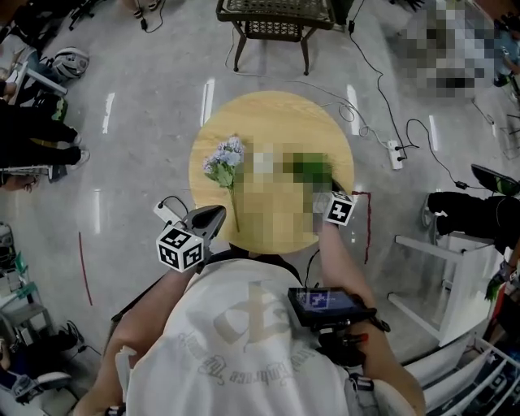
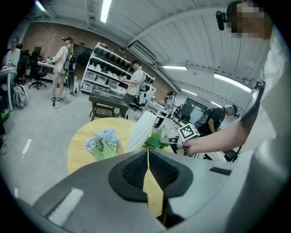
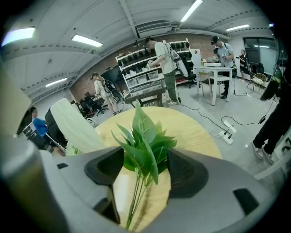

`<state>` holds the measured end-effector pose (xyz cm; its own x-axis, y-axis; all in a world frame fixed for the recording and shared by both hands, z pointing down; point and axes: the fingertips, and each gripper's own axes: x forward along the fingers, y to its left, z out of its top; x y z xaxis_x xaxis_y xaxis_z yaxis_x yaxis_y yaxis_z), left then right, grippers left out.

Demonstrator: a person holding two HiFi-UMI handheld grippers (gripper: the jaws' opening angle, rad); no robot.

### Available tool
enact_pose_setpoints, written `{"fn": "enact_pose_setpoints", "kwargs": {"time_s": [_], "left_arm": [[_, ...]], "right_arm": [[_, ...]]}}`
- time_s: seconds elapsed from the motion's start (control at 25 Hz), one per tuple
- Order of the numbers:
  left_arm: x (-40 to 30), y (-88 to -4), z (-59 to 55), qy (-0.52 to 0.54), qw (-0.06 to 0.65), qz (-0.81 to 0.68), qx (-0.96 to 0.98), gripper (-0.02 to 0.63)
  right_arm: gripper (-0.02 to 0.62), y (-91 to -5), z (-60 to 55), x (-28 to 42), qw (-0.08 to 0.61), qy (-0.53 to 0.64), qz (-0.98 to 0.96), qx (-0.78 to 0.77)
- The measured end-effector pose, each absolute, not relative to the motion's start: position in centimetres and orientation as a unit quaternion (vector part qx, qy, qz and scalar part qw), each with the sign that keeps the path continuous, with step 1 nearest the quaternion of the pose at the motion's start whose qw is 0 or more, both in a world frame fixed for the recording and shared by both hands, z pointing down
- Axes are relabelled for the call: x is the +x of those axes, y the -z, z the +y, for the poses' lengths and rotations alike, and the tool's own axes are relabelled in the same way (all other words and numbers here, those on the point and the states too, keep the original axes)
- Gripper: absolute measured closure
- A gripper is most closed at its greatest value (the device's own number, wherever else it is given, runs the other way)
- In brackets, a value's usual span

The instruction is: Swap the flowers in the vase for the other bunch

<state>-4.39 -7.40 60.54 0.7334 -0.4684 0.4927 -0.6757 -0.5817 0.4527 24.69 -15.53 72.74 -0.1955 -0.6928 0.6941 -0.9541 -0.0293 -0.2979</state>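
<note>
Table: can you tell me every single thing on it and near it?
table: 1, light wood, middle of the floor
blue flowers: 1 bunch, blue, lying on the table's left
vase: 1, white, middle of the table
green bunch: 1, green, table's right side
chair: 1, dark, behind the table
power strip: 1, white, floor right of the table
left gripper: 1, grey, shut, empty, near table edge
right gripper: 1, grey, open, green bunch between its jaws

Left gripper point(image 2: 148, 160): held low at the person's left side, tilted downward, jaws pressed together with nothing between them.
Right gripper point(image 3: 144, 170): right forearm point(image 1: 341, 256) reaching forward, tilted more steeply down, jaws spread wide.
</note>
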Motion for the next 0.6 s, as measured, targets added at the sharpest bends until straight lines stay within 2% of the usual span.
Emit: {"fn": "enact_pose_setpoints", "kwargs": {"time_s": [0.48, 0.6], "left_arm": [[-5.9, -61.0, -7.3, -0.164, 0.334, -0.358, 0.856, 0.594], [-5.9, -60.8, -7.4, -0.163, 0.336, -0.363, 0.854, 0.594]], "right_arm": [[0.339, -75.9, -17.2, 24.5, 0.211, -0.400, -0.668, 0.591], [0.387, -76.0, -17.3, 24.9, 0.208, -0.405, -0.661, 0.597]]}}
